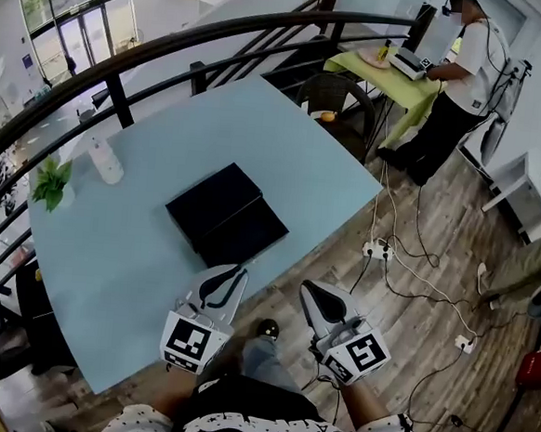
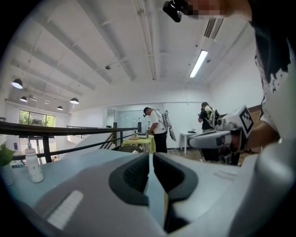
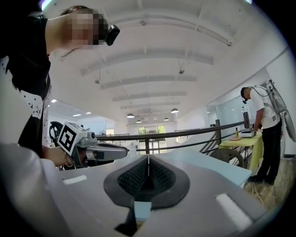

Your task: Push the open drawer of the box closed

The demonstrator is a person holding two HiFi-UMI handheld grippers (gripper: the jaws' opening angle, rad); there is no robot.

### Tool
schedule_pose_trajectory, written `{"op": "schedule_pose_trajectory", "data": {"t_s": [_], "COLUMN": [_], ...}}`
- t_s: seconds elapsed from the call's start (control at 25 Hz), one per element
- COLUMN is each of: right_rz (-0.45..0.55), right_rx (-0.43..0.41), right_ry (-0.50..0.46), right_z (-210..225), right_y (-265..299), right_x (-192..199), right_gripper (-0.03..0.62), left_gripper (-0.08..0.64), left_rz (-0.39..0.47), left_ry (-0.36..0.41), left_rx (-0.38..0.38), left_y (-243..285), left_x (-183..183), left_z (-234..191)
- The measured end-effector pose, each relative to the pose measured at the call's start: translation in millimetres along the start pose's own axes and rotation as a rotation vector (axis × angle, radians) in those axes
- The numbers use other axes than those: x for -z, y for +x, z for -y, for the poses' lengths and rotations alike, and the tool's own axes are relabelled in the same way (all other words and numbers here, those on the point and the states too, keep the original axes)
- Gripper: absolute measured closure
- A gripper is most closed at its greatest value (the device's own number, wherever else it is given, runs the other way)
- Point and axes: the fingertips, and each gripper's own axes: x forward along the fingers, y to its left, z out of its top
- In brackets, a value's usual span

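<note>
head view looks steeply down at the table [image 1: 140, 209]; gripper views skim across it.

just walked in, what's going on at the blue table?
A person holds a claw in each hand at the near side of the light blue table. The left claw and right claw are both shut and empty, short of the black box in the middle of the table. Its drawer sticks out toward them, and nothing touches it yet. Another person works at a yellow-green table in the back.
</note>
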Motion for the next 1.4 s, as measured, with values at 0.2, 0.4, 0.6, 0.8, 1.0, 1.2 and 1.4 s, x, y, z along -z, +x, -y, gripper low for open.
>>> {"op": "schedule_pose_trajectory", "data": {"t_s": [0.2,0.4,0.6,0.8,1.0,1.2,1.4], "right_rz": [-0.031,-0.086,-0.131,-0.180,-0.222,-0.245,-0.261], "right_rx": [-0.016,-0.066,-0.126,-0.197,-0.268,-0.298,-0.298], "right_ry": [-0.001,0.015,0.015,-0.018,-0.038,-0.020,-0.028], "right_z": [28,41,45,42,42,49,59], "right_y": [24,53,80,99,109,113,112], "right_x": [10,37,57,77,94,102,108], "right_gripper": [0.595,0.594,0.592,0.580,0.557,0.547,0.546], "left_gripper": [0.560,0.560,0.560,0.560,0.560,0.560,0.560], "left_rz": [-0.006,-0.065,-0.106,-0.148,-0.171,-0.151,-0.203], "left_ry": [0.007,-0.008,-0.026,-0.049,-0.063,-0.120,-0.091], "left_rx": [-0.054,-0.166,-0.229,-0.281,-0.346,-0.423,-0.458], "left_y": [31,41,49,53,53,49,56], "left_x": [6,31,49,67,78,81,90], "left_z": [-32,-76,-102,-118,-136,-148,-153]}}
